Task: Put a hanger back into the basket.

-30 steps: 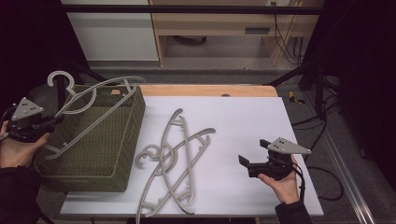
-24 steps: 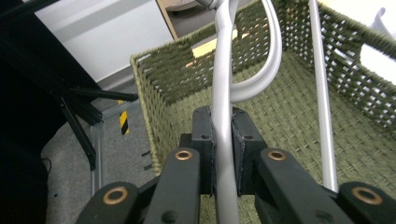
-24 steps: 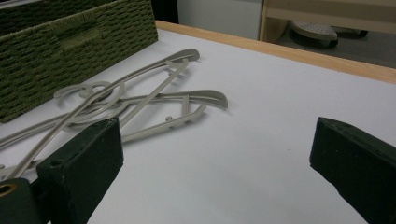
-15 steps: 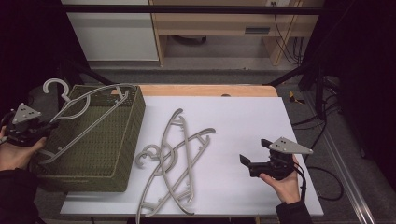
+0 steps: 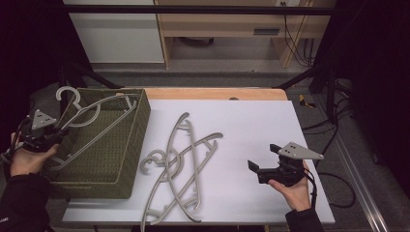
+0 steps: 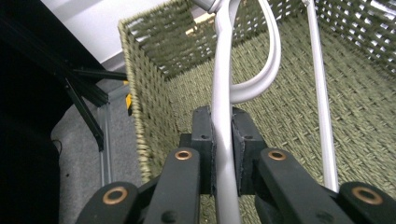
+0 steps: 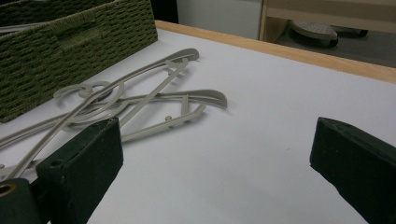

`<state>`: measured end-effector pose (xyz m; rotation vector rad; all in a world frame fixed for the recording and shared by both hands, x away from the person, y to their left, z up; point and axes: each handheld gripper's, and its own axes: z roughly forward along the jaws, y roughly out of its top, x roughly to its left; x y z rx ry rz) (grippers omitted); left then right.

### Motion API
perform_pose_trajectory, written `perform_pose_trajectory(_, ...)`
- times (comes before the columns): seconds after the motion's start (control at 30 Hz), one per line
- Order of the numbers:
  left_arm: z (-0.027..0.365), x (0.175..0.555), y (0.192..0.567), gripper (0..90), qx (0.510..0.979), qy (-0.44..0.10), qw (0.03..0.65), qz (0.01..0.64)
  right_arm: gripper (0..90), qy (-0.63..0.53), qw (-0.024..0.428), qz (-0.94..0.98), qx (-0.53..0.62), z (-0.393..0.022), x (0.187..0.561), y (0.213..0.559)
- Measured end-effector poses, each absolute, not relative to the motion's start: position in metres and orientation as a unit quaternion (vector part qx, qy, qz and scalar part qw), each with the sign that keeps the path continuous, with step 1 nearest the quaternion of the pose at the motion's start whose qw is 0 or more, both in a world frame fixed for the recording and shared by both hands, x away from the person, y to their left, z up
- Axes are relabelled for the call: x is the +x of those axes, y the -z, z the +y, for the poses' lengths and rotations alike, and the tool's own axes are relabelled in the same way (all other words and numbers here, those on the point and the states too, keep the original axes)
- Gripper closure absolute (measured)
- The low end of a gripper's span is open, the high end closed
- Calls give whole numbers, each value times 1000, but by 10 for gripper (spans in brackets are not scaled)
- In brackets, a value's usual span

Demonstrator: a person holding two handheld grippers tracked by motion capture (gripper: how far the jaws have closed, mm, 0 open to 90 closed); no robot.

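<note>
Basket (image 5: pixel 104 159) olive-green, woven; hangers (image 5: pixel 181 164) pale grey; table (image 5: pixel 251 121) white, wooden edge; gripper (image 5: pixel 255 170) black.

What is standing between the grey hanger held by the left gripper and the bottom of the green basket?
Nothing visible. The left gripper is shut on the hanger, which slants over the basket; the woven floor below it looks bare.

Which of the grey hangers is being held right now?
The grey plastic hanger over the green woven basket: the left gripper is clamped on its arm. The other two grey hangers lie crossed on the white table, untouched, ahead of the open right gripper.
</note>
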<state>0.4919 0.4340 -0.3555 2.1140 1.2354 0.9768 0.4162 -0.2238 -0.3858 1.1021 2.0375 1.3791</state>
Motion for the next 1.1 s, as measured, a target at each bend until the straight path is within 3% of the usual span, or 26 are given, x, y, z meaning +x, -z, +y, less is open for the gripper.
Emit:
perform_pose_trajectory(0.37, 434, 499, 379, 808, 777, -312, 229, 496, 29, -498, 220, 738, 398, -223, 416, 385)
perform_pose_trajectory(0.5, 435, 499, 377, 731, 777, -296, 218, 511, 30, -499, 223, 735, 401, -224, 416, 385)
perform_pose_trajectory(0.8, 433, 478, 352, 621, 749, -308, 291, 510, 29, -499, 223, 735, 401, -225, 416, 385)
perform_pose_trajectory(0.93, 414, 457, 335, 512, 723, -310, 369, 496, 31, -501, 223, 732, 404, -226, 416, 386)
perform_pose_trajectory(1.1, 391, 439, 323, 406, 717, -314, 419, 460, 31, -501, 221, 733, 404, -226, 416, 386)
